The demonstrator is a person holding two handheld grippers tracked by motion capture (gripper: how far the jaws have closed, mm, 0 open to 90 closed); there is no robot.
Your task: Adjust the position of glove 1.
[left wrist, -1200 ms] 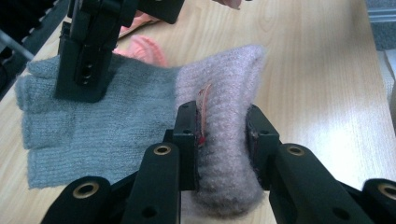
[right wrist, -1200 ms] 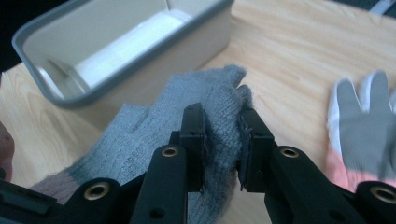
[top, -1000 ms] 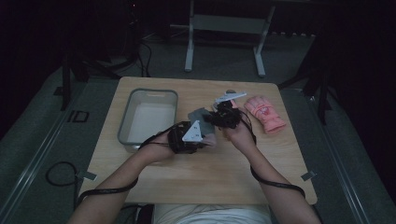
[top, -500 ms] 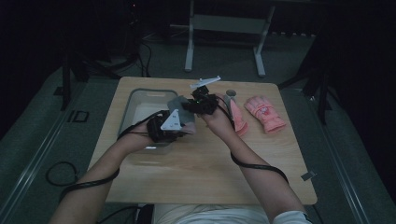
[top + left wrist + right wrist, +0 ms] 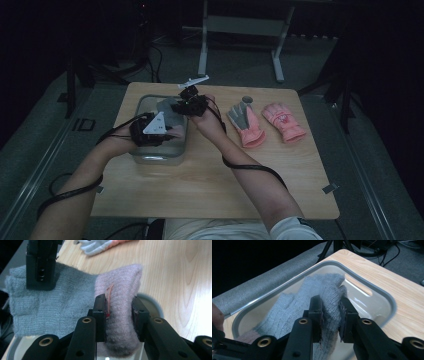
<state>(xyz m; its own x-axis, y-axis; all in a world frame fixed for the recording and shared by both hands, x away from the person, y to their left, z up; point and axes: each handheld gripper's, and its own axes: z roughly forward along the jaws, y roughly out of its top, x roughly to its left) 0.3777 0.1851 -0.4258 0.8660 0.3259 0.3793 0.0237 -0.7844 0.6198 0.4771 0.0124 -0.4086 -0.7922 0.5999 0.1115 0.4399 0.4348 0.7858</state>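
A grey knitted glove (image 5: 57, 305) with a pinkish cuff (image 5: 120, 315) hangs over the clear plastic bin (image 5: 150, 159) at the table's left. My left gripper (image 5: 117, 312) is shut on the cuff end. My right gripper (image 5: 330, 315) is shut on the grey finger end (image 5: 322, 295), held above the bin's (image 5: 362, 275) inside. In the high view the left gripper (image 5: 150, 131) sits over the bin's near half and the right gripper (image 5: 190, 104) over its far right side, the glove (image 5: 170, 112) stretched between them.
Two pink gloves lie on the wooden table (image 5: 210, 180) to the right of the bin: one palm-up with grey palm (image 5: 245, 125), one (image 5: 284, 121) farther right. A small grey cylinder (image 5: 247, 100) stands behind them. Dark floor and a metal stand surround the table.
Both grippers have carried the grey glove leftward from the table's middle to above the bin. The pink gloves stayed in place and are now uncovered.
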